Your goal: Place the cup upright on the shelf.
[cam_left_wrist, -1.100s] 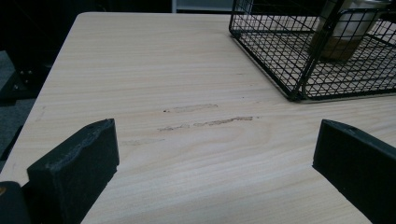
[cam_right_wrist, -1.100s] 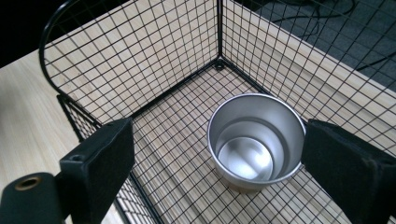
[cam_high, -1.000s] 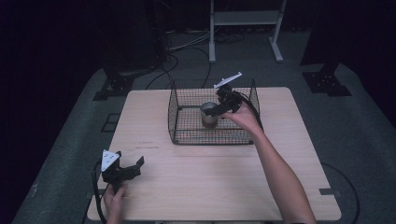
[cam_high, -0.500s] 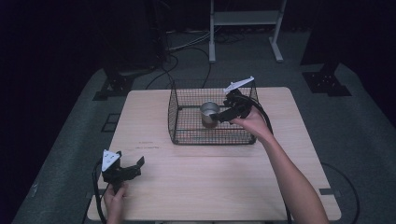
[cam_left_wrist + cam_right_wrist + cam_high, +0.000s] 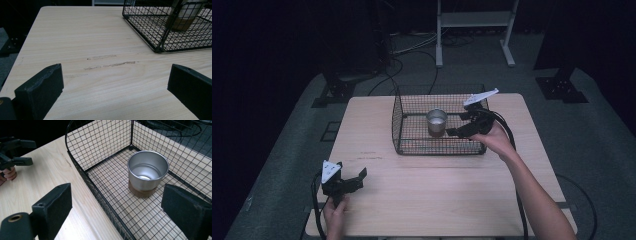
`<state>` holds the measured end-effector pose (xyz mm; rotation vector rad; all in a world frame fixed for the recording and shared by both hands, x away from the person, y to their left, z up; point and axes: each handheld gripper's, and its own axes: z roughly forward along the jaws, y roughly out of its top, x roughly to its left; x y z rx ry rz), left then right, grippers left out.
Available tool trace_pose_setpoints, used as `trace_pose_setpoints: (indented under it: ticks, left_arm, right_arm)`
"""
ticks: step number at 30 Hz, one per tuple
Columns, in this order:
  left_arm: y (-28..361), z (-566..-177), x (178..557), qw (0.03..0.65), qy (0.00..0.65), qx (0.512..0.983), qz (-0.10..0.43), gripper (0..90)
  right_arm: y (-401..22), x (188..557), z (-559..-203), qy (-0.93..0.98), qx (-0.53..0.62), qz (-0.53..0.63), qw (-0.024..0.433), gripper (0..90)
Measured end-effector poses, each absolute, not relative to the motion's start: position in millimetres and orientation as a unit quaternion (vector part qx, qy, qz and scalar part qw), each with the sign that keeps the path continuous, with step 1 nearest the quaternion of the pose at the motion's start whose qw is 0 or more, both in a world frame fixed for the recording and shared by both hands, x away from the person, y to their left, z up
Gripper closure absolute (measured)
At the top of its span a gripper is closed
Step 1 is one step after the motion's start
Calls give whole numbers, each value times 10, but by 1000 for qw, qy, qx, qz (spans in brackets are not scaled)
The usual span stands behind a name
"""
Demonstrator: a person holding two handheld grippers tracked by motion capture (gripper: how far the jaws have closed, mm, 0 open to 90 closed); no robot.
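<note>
A dark room with grey flooring and trailing cables is seen around a pale wooden desk (image 5: 437,200). Toward the far side of the desk a black wire basket (image 5: 412,145) is set, open at the top. Inside it a metal cup (image 5: 437,120) on a brown base is stood upright on the basket floor, empty as far as can be seen, and apart from the basket walls. The right hand-held gripper (image 5: 456,125) is held over the right part of the basket, pointed toward the cup, with its jaws spread wide and nothing between them; in the right gripper view the cup (image 5: 147,173) is seen between and beyond the two jaws, untouched. The left hand-held gripper (image 5: 357,176) is held near the front left corner of the desk, well apart from the basket, its jaws likewise spread wide and empty. In the left gripper view a few faint scuff marks (image 5: 110,64) are seen on the wood ahead, with the corner of the basket (image 5: 160,37) beyond.
</note>
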<state>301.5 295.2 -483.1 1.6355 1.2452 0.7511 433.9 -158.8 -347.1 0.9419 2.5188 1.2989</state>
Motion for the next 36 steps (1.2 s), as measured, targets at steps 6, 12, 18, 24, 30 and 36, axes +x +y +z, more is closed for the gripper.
trace_pose_setpoints:
  ticks: [6, 12, 18, 24, 30, 36]
  left_arm:
    - [2946, -4832, 3016, 460, 506, 663, 305, 0]
    - [2941, -4832, 3016, 459, 506, 663, 305, 0]
    - [2938, -4833, 3018, 455, 504, 667, 307, 0]
    - [2932, -4834, 3018, 456, 504, 666, 308, 0]
    - [2928, -4834, 3018, 455, 504, 666, 307, 0]
    - [2928, -4833, 3016, 453, 504, 668, 307, 0]
  right_arm:
    - [-1674, 4226, -3496, 839, 312, 440, 68, 92]
    - [-1757, 4114, -3542, 839, 309, 443, 67, 92]
    - [-1856, 4046, -3598, 835, 313, 448, 62, 92]
    - [-1949, 3973, -3649, 833, 315, 451, 63, 92]
    - [-2048, 3893, -3685, 829, 318, 455, 62, 92]
    - [-2156, 3798, -3736, 825, 324, 459, 64, 91]
